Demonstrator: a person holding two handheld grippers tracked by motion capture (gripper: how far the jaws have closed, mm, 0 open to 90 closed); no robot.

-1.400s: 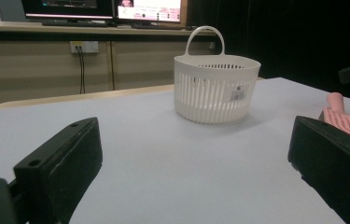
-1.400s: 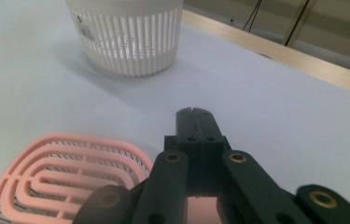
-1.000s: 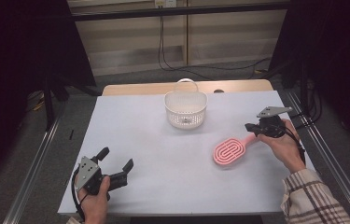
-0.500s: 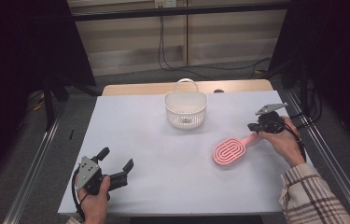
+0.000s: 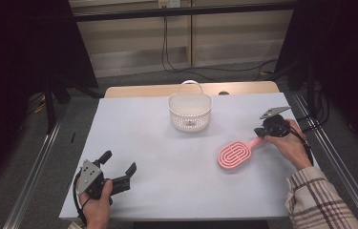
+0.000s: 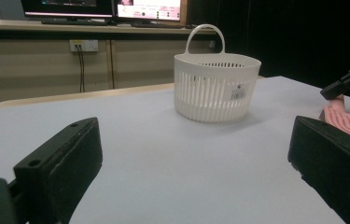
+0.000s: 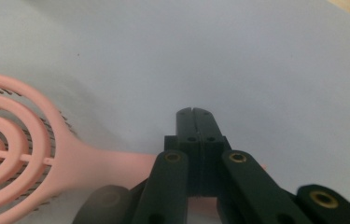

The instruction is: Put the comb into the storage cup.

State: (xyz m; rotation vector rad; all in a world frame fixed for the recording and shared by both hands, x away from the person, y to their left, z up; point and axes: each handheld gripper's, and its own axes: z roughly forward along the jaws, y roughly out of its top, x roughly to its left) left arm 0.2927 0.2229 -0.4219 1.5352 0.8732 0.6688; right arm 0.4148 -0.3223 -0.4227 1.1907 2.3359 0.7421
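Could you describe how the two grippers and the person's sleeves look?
Both the left gripper and the right gripper are black, each with two blocky jaws, a grey three-cornered plate on top and a black cable. Brass-coloured rivets mark the right gripper's links. The right sleeve is plaid, beige with dark lines.

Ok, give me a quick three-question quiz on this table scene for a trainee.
1. What stands at the far middle of the table? A) a white basket B) a blue bucket C) a glass bowl
2. True or false: the left gripper has its jaws shut tight.
3. Fill in: the pink thing whose handle runs under the right gripper is a ____.

Key: 1 A. 2 false, its jaws stand wide open with nothing between them. 3 brush.
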